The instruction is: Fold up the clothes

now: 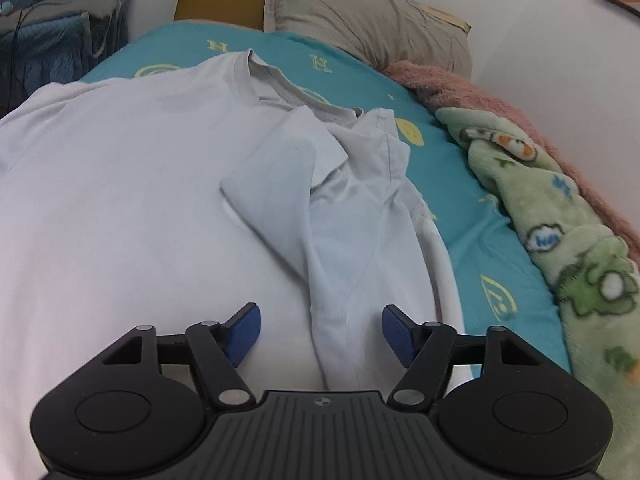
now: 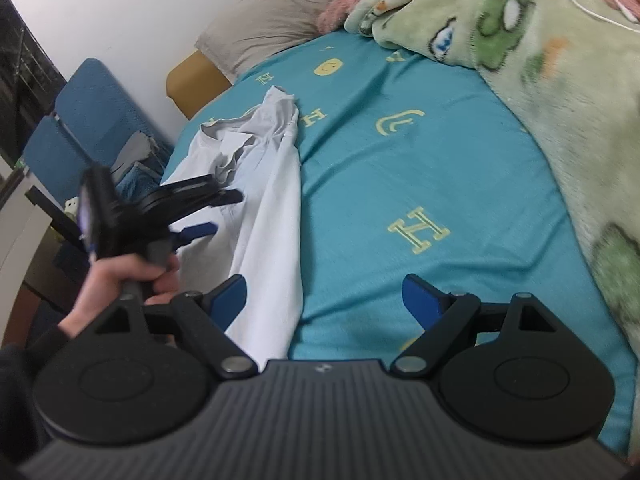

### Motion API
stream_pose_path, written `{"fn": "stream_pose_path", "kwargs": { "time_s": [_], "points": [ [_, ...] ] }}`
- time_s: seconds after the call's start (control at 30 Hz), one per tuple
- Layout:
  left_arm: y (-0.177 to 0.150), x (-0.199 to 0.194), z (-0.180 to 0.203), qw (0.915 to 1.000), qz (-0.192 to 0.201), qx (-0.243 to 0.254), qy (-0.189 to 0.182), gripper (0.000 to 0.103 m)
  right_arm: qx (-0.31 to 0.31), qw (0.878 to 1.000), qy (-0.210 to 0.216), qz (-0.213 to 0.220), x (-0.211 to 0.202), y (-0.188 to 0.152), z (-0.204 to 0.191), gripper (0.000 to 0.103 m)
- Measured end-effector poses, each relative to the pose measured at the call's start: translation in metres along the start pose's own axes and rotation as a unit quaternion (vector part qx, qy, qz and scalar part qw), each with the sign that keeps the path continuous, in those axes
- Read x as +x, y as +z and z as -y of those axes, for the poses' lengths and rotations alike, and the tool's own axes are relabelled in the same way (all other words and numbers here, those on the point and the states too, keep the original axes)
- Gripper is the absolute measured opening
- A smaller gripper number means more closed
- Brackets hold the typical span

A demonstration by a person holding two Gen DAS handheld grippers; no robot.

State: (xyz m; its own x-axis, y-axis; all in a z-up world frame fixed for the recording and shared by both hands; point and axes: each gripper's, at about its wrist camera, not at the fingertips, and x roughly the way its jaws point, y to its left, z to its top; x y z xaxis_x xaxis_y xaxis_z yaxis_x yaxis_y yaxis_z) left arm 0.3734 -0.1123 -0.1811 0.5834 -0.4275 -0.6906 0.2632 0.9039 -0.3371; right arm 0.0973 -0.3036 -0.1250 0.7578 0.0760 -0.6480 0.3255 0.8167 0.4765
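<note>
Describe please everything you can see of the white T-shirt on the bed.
The white T-shirt is of thin, soft-looking fabric with a ribbed round collar. It lies spread on the teal sheet, collar toward the pillow. One side, with its sleeve, is folded inward over the body and is wrinkled. The open left gripper hovers over that fold; whether it touches is unclear.

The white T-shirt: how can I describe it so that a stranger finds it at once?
Look at the bed with the teal sheet. The white T-shirt lies spread on it, one sleeve folded inward, beside the green cartoon blanket. It is the only plain, unprinted fabric there, with a grey inner collar.
</note>
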Motion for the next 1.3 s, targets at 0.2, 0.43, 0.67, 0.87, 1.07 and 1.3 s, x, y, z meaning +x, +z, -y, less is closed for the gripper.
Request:
{"fn": "stream_pose_path", "kwargs": {
  "time_s": [0.2,0.43,0.67,0.87,1.07,1.3],
  "points": [
    [0.021,0.014,0.017,0.9951,0.039,0.080,0.042,0.003,0.010,1.000,0.005,-0.012,0.018,0.002,0.003,0.086],
    [0.028,0.021,0.014,0.9887,0.012,0.081,0.126,0.022,0.012,1.000,0.001,-0.010,0.021,0.001,0.005,0.086],
    [-0.030,-0.064,-0.016,0.9972,-0.053,-0.002,0.053,0.050,0.016,1.000,0.001,0.003,0.013,0.003,0.008,0.086],
    [-0.116,-0.165,-0.033,0.9900,-0.130,-0.053,-0.012,0.052,0.009,1.000,0.014,0.015,-0.001,0.003,0.003,0.086],
    [-0.191,-0.223,-0.025,0.9826,-0.178,-0.046,-0.024,0.053,-0.007,0.999,0.019,0.025,-0.022,-0.003,-0.004,0.086],
    [-0.216,-0.248,-0.015,0.9829,-0.181,-0.017,-0.030,0.003,-0.025,0.999,0.012,0.030,-0.044,-0.014,-0.011,0.086]
  ]
}}
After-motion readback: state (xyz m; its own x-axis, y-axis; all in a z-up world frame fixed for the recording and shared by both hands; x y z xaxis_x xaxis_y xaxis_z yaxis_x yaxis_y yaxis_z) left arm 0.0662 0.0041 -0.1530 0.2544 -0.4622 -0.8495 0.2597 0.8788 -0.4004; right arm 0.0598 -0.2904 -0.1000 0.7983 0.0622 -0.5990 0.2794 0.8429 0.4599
